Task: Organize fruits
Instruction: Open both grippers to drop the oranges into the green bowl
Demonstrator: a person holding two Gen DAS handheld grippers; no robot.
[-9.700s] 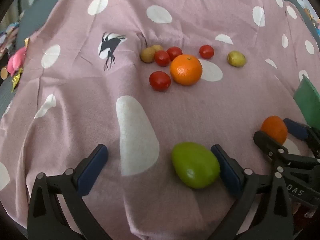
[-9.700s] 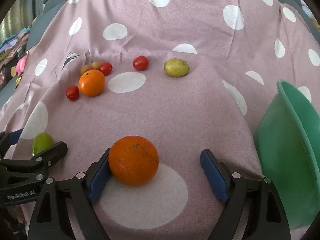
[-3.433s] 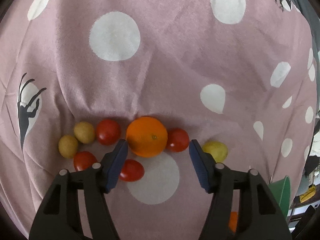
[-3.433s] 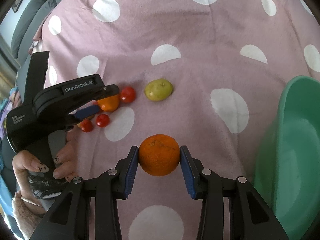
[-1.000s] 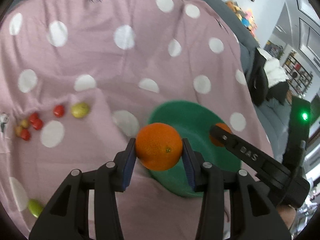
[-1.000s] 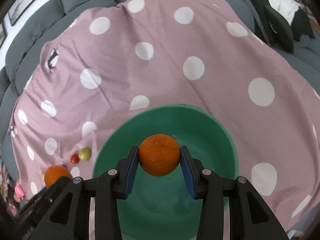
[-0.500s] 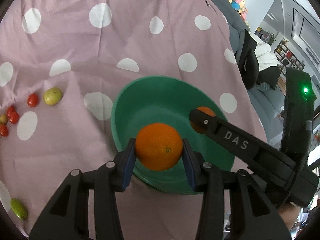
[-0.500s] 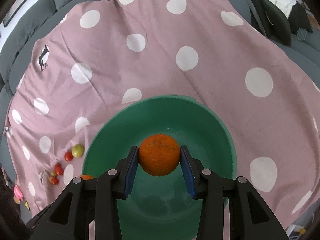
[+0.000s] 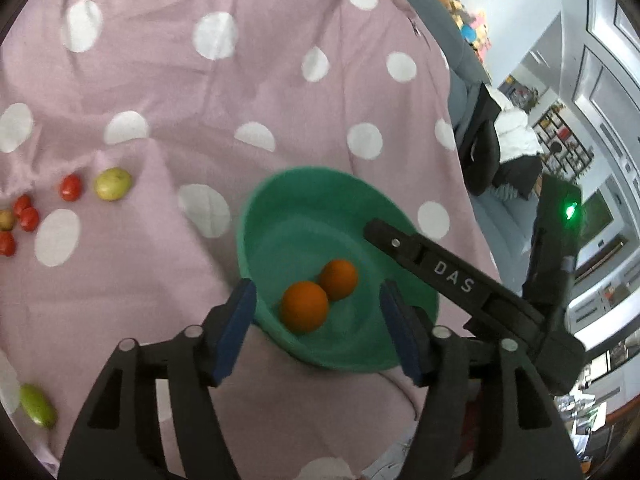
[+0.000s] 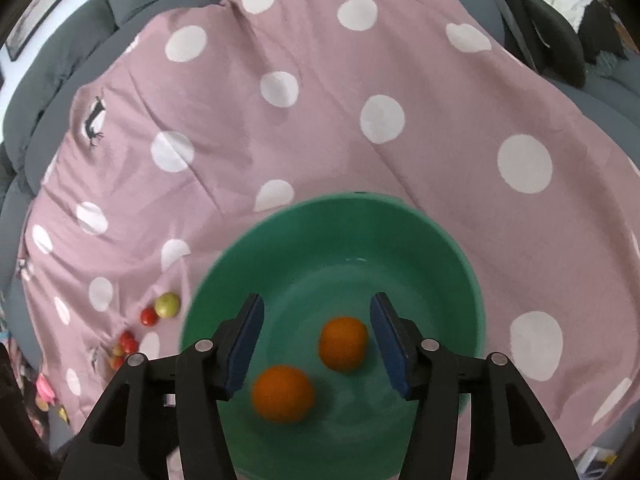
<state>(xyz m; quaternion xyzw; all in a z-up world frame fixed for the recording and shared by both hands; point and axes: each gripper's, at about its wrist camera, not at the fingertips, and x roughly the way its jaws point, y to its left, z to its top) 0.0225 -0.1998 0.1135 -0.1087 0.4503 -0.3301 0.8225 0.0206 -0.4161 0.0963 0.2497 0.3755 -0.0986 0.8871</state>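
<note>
A: Pink polka-dot cloth covers the whole work surface; we note a grey sofa edge behind it and a room with shelving off to the right in the left wrist view.

B: We log the green bowl on the cloth, seen from above by both cameras. Two oranges lie inside it: one orange nearer the left gripper, the second orange just beyond, the pair touching or nearly so in the left wrist view. In the right wrist view they appear slightly apart, and, both blurred.

A: Left gripper: we record the jaws spread wide, nothing between them, poised over the near rim of the bowl. Right gripper: jaws likewise spread and empty, above the bowl interior. Its black body crosses the bowl's right side in the left wrist view.

B: Loose fruit on the cloth, well apart from the bowl, to the left: a yellow-green fruit with a cherry tomato just beside it, a cluster of small red tomatoes further left, and a green oblong fruit alone near the lower left edge.

A: We cannot tell whether the oranges are at rest.
</note>
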